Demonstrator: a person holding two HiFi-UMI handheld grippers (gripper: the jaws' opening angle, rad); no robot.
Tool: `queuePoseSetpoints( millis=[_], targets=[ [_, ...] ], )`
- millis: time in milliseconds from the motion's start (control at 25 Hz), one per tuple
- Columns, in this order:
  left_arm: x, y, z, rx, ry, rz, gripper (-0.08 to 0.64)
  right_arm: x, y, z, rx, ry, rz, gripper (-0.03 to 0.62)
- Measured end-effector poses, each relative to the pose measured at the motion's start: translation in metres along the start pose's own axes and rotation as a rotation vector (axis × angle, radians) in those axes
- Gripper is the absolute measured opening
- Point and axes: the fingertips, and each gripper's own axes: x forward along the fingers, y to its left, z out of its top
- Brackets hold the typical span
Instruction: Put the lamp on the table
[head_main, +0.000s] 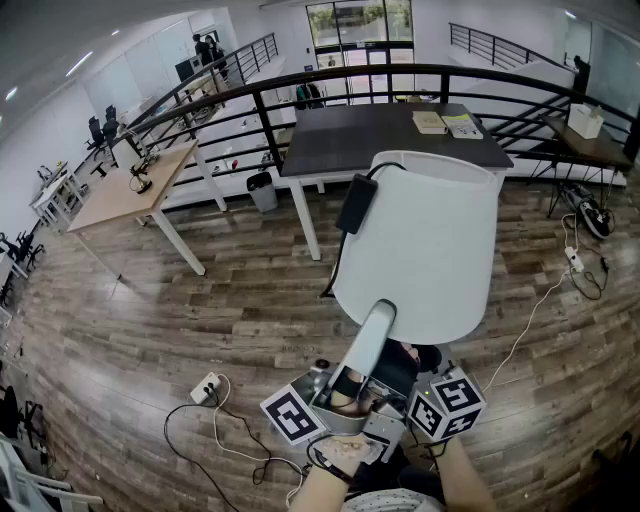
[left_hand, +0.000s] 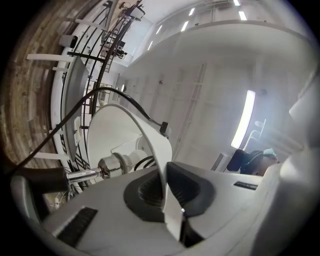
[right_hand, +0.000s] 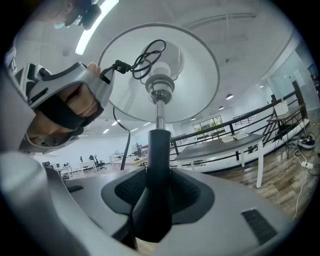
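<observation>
I hold the lamp off the floor with both grippers. Its white shade (head_main: 420, 240) fills the middle of the head view, tilted, with a black power adapter (head_main: 356, 203) and cable draped over its top. My left gripper (left_hand: 165, 192) is shut on the shade's thin lower rim (left_hand: 150, 145); in the head view it reaches up to the rim as the left gripper (head_main: 380, 315). My right gripper (right_hand: 159, 200) is shut on the lamp's black stem (right_hand: 159, 160), under the bulb socket (right_hand: 160, 85). The dark table (head_main: 390, 135) stands ahead, beyond the shade.
Two books (head_main: 445, 123) lie on the dark table's far right. A black railing (head_main: 300, 85) runs behind it. A light wooden desk (head_main: 135, 185) and a bin (head_main: 262, 190) stand to the left. A power strip (head_main: 205, 387) and cables lie on the wooden floor near me.
</observation>
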Motion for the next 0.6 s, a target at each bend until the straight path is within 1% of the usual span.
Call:
queuePoseSetpoints(
  millis=[320,600],
  targets=[
    [0.005,0.004,-0.007,-0.003,0.008,0.006,0.027,-0.003,-0.008,0.001,0.009,-0.003,-0.006,0.17],
    [0.008,0.011,-0.016,0.005,0.012,0.009,0.026,-0.004,-0.016,-0.002,0.009,-0.008,0.006,0.172]
  ],
)
